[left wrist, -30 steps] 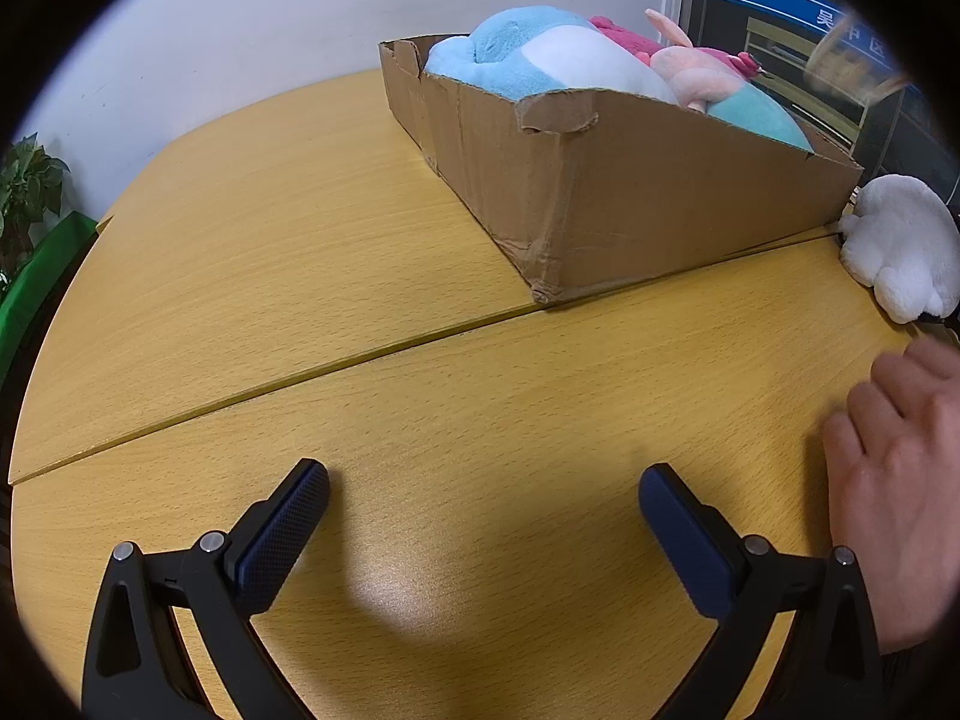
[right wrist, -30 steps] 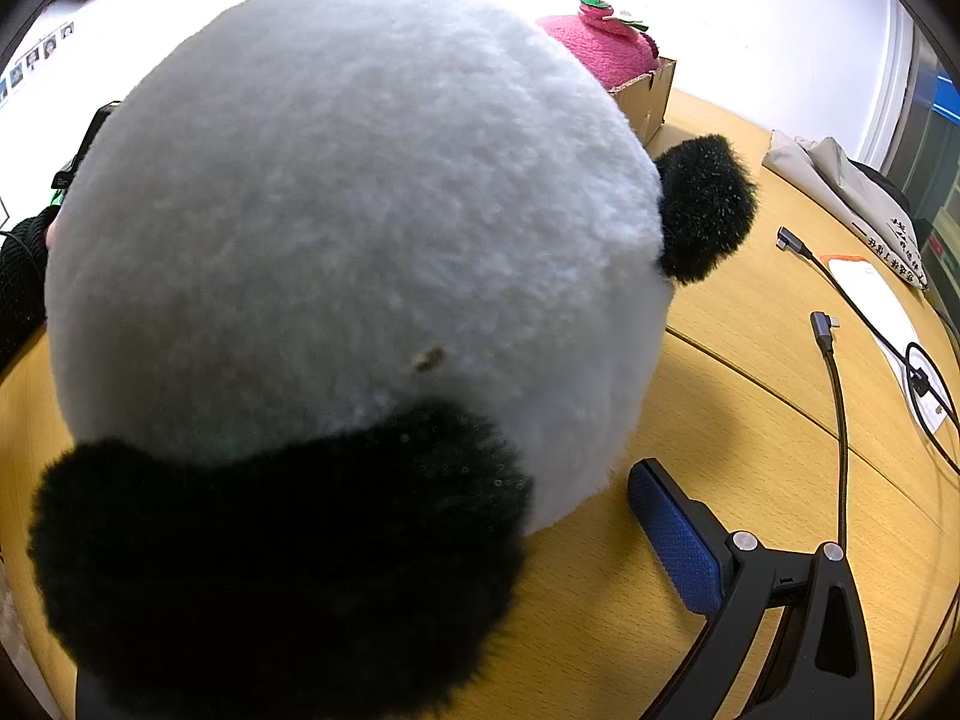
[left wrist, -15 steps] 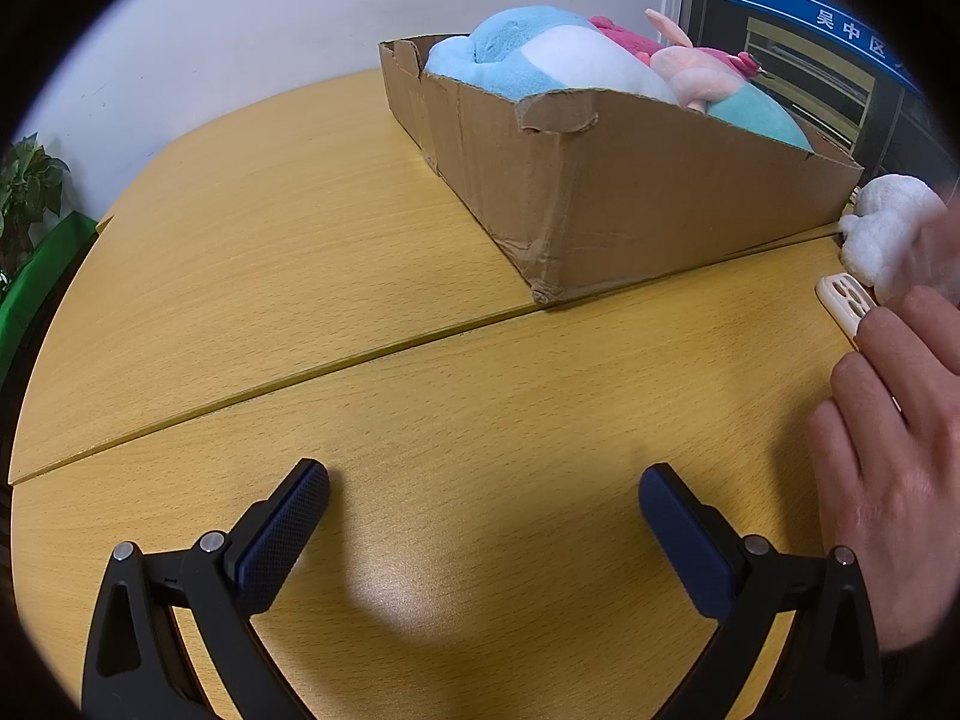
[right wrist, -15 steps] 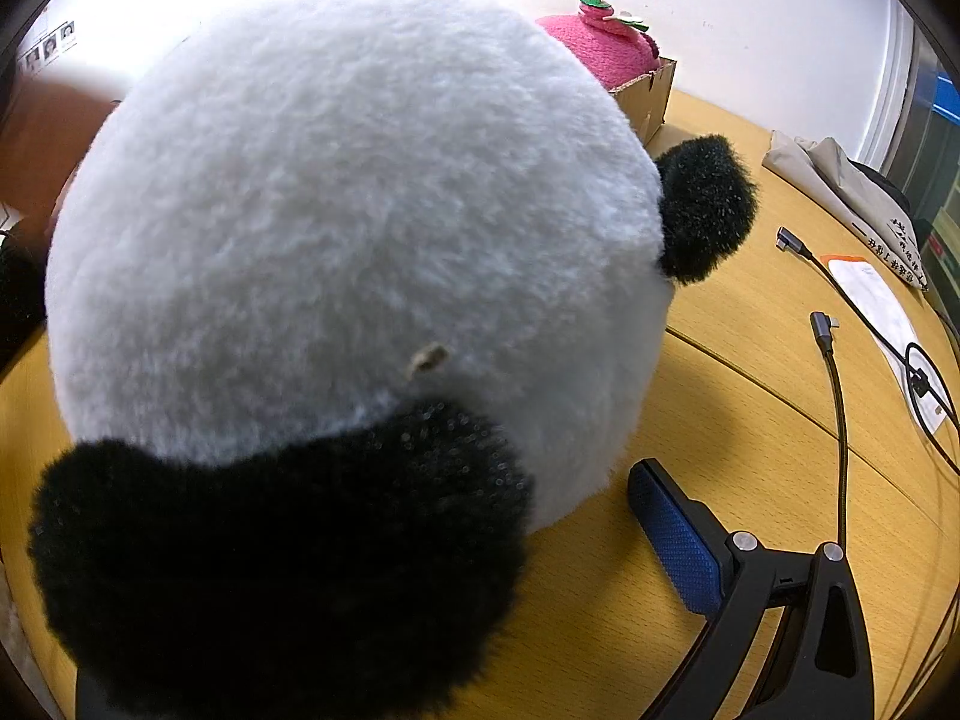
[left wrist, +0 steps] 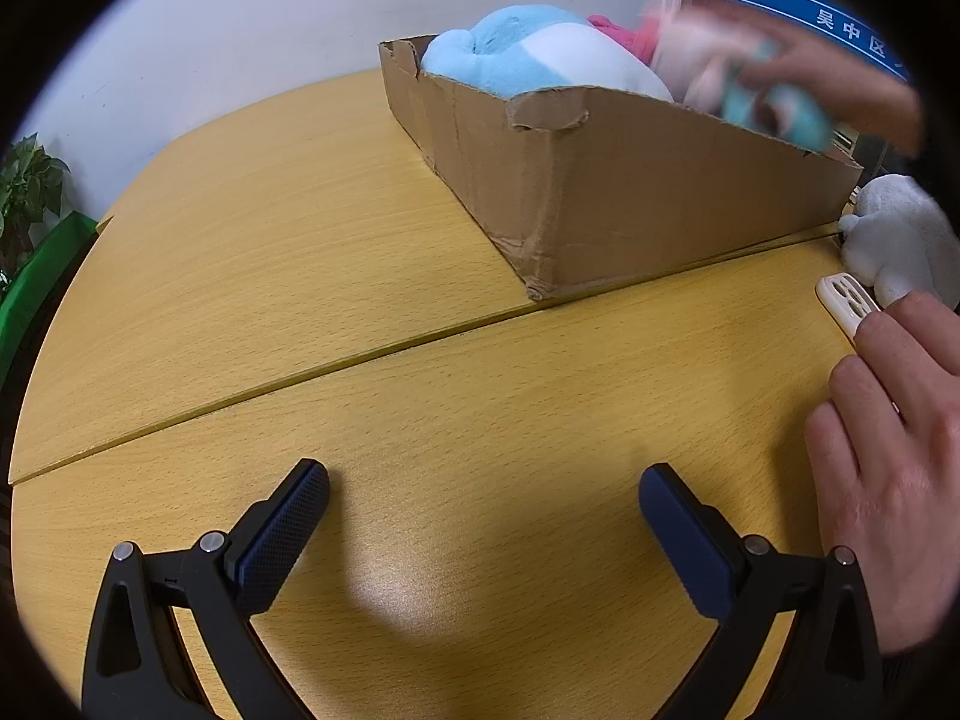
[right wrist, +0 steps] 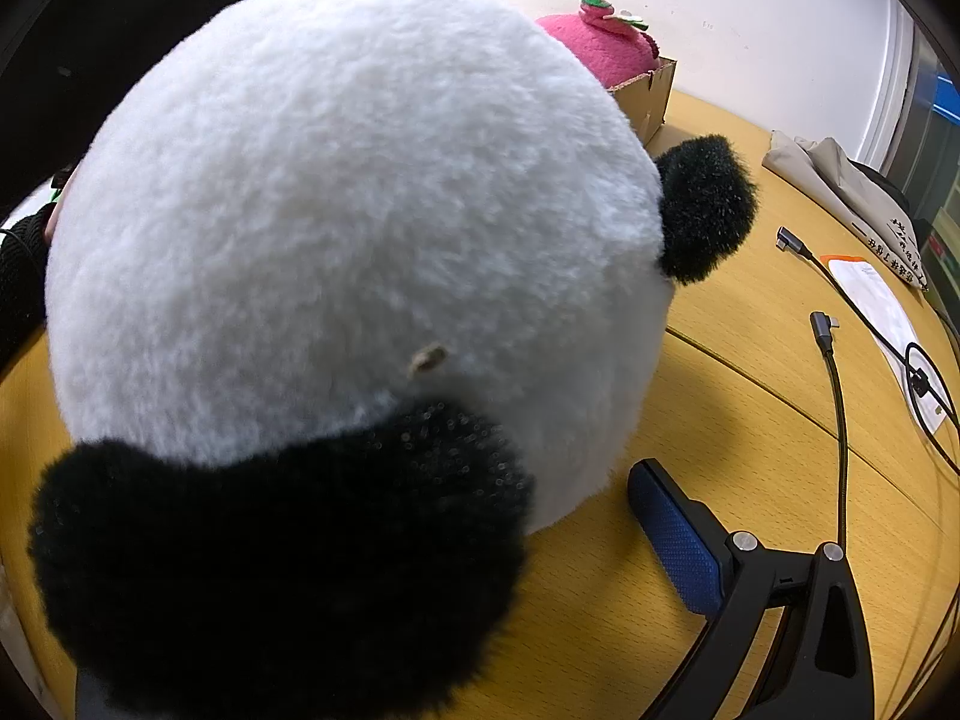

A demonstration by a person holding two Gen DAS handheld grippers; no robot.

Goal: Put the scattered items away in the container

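Observation:
A cardboard box stands on the wooden table, holding a blue and white plush and pink toys. A blurred bare hand reaches over the box's far end. My left gripper is open and empty, low over the table in front of the box. In the right wrist view a big white and black panda plush fills the frame, right in front of my right gripper. Only the right finger shows; the left one is hidden behind the plush. The box corner with a pink plush shows behind.
A white plush lies at the table's right edge beside a white phone case. A bare hand rests on the table right of my left gripper. Cables, a paper and a grey jacket lie right of the panda. A plant stands left.
A hand has come in over the far end of the box, blurred with motion. The hand on the table shifted slightly, uncovering the phone case. Both grippers stayed still.

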